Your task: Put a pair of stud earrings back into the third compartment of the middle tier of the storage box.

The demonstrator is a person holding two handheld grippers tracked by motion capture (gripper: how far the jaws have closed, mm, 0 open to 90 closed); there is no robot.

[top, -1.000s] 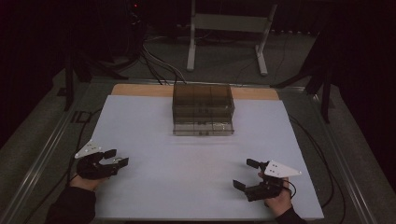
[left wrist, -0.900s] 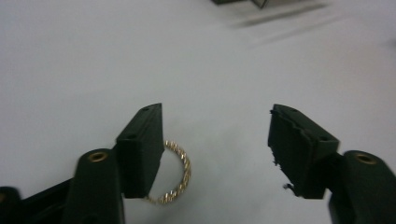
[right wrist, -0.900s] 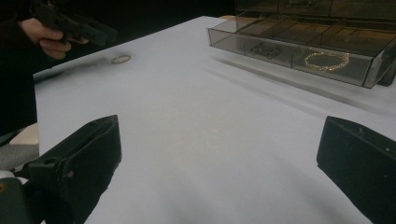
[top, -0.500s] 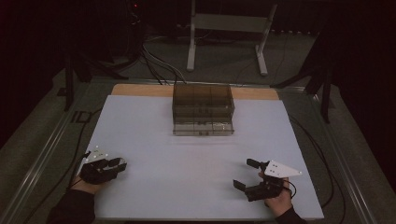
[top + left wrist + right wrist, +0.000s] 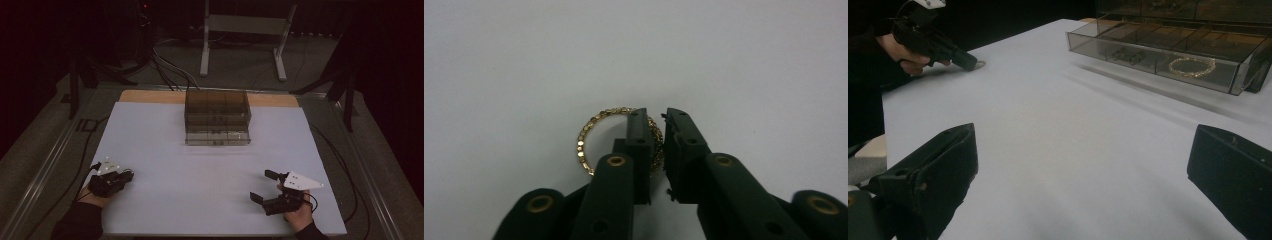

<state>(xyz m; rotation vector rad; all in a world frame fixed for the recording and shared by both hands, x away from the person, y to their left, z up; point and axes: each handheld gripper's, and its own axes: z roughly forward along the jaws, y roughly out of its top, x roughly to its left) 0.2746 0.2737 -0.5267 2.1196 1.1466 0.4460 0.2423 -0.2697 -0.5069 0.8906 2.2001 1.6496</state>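
- Lying on the white tabletop point(image 5: 210, 170), well in front of the smoked drawer box point(image 5: 217, 117), a gold beaded ring point(image 5: 594, 135) is pinched at its rim by the left gripper point(image 5: 656, 145) fingers.
- The right gripper point(image 5: 265, 186) is held near the box's front-right — fingers spread wide, nothing between them.

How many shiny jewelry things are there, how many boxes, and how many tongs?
Gold beaded rings: 1, between the left tongs, lying on the white table
Bracelets: 1, in the box's open bottom drawer
Clear drawer boxes: 1
Tongs: 2, left and right
Small dark bits in the drawer: too unclear to count
Total: 5
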